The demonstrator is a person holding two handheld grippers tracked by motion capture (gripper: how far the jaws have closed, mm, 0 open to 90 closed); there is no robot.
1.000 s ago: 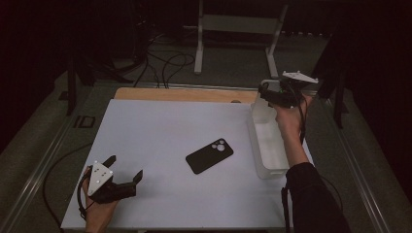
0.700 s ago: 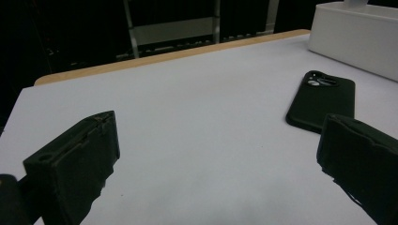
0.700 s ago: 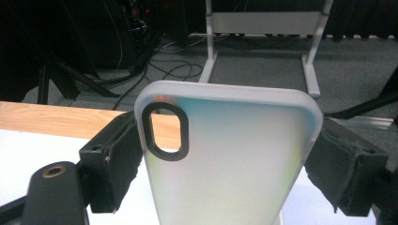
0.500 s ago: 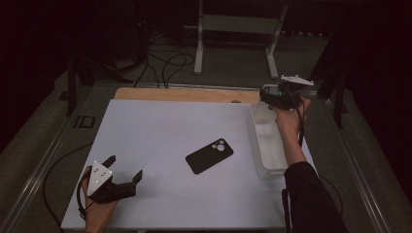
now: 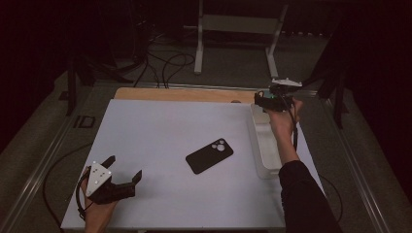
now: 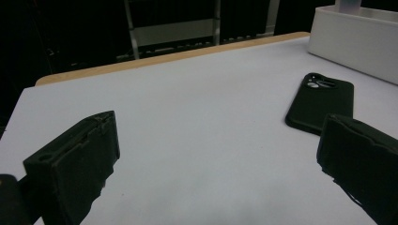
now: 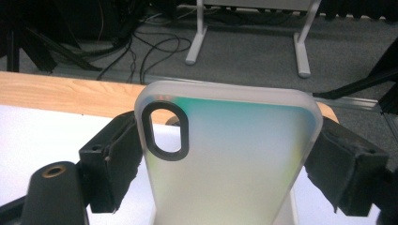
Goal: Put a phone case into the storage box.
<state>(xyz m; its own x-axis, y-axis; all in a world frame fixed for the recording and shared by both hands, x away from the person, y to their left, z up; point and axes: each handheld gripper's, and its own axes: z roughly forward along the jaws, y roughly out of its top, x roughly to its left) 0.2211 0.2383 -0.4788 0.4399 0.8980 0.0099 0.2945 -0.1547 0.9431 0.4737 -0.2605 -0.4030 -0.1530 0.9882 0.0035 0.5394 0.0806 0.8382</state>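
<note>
Grippers: 2. Phone cases: 2, one black, one frosted translucent w/ a green-blue tint. Bins: 1, white.

Left gripper [image 5: 122,173] sits at the near left corner of the tabletop [image 5: 160,131], held in the person's left hand [image 5: 97,216]; jaws spread wide apart, nothing between them. In the left gripper view the black case [image 6: 320,101] lies flat just beyond the right-hand jaw, not touching it, camera cutout pointing away.

Tabletop is a white sheet w/ a strip of bare wood [image 5: 180,93] showing along the far edge. Room around it is dark: grey floor, loose black cables [image 5: 165,60] and a white metal stand [image 5: 236,29] past the far edge, black frame legs at either side.

Black case in the high view lies near the middle of the tabletop, slightly toward the right, set diagonally. White bin [image 5: 265,145] runs along the right edge, long side parallel to it.

Right gripper [image 5: 262,99] is raised over the far end of the bin, near the far right corner, person's right hand [image 5: 282,116] and dark sleeve [image 5: 303,199] reaching up along the right edge. Its jaws are clamped on the frosted case [image 7: 230,159]: in the right gripper view the case stands upright between them, one pad [image 7: 115,154] pressing each long side, oval camera cutout at upper left, top end sticking up beyond the pads.
</note>
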